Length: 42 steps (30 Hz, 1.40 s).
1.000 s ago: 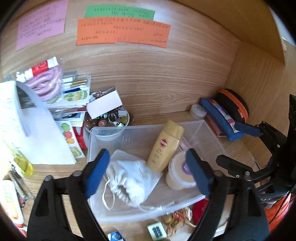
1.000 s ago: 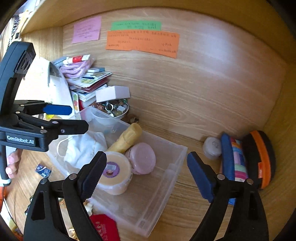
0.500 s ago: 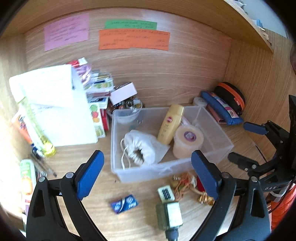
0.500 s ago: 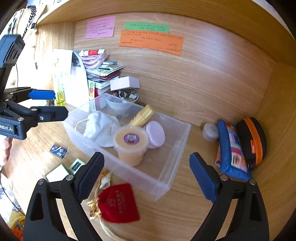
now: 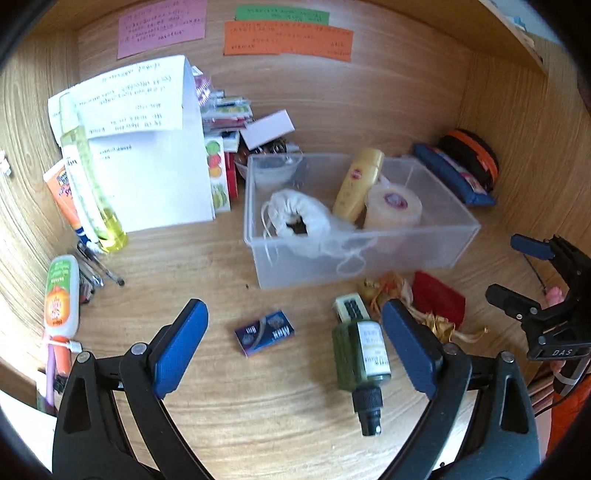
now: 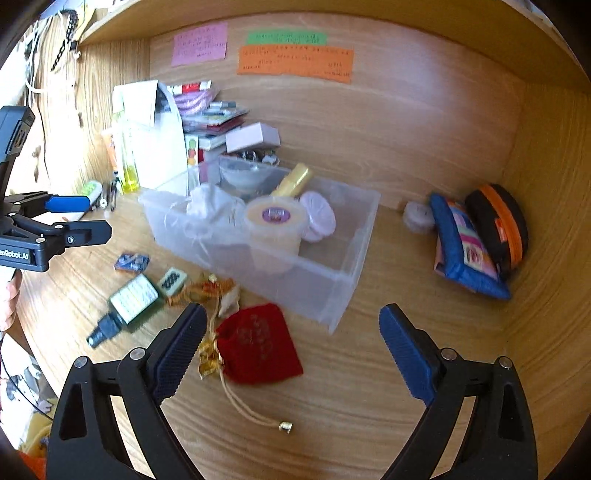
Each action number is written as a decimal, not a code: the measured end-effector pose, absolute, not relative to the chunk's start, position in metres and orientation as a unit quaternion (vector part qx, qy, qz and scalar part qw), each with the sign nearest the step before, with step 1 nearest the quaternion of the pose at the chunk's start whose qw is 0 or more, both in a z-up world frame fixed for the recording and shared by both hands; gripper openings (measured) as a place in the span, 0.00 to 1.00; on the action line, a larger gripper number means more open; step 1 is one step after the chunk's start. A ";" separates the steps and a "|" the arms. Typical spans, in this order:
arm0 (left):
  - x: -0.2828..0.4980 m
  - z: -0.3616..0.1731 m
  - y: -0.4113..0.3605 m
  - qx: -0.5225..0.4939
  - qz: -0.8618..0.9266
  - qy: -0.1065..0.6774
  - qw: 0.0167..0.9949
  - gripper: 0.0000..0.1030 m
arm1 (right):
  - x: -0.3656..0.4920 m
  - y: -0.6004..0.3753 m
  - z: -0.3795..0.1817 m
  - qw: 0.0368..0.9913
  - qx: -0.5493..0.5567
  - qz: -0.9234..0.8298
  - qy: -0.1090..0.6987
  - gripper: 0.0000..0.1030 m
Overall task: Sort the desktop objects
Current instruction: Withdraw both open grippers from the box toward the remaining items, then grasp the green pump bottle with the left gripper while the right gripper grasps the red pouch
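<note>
On right hand-held gripper [image 5: 532, 273]: "DAS" lettering.

home desk nook: wooden walls, sticky notes [image 5: 288, 35], stacked books [image 5: 221, 147], toiletries.

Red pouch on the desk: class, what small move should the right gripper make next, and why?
Probably lower the right gripper onto the red pouch. Its jaws are open and empty, the pouch lies loose on the desk just ahead, outside the clear bin.
</note>
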State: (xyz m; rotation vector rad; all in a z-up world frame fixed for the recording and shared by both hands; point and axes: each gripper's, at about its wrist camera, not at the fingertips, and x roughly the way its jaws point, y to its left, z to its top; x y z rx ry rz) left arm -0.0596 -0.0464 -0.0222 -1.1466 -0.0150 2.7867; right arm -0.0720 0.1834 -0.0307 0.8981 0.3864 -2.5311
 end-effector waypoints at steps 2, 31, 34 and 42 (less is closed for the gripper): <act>-0.057 -0.028 -0.042 -0.385 0.920 -0.003 0.070 0.93 | -0.071 0.182 -0.038 0.215 0.332 -0.907 0.144 0.91; -0.072 -0.087 0.005 -0.451 0.883 0.050 0.117 0.64 | -0.087 0.140 -0.091 0.282 0.401 -0.847 0.206 0.59; -0.071 -0.087 0.004 -0.450 0.884 0.040 0.121 0.63 | -0.085 0.138 -0.091 0.304 0.397 -0.841 0.206 0.46; -0.066 -0.086 0.009 -0.439 0.887 0.035 0.141 0.40 | -0.081 0.135 -0.090 0.321 0.396 -0.837 0.199 0.31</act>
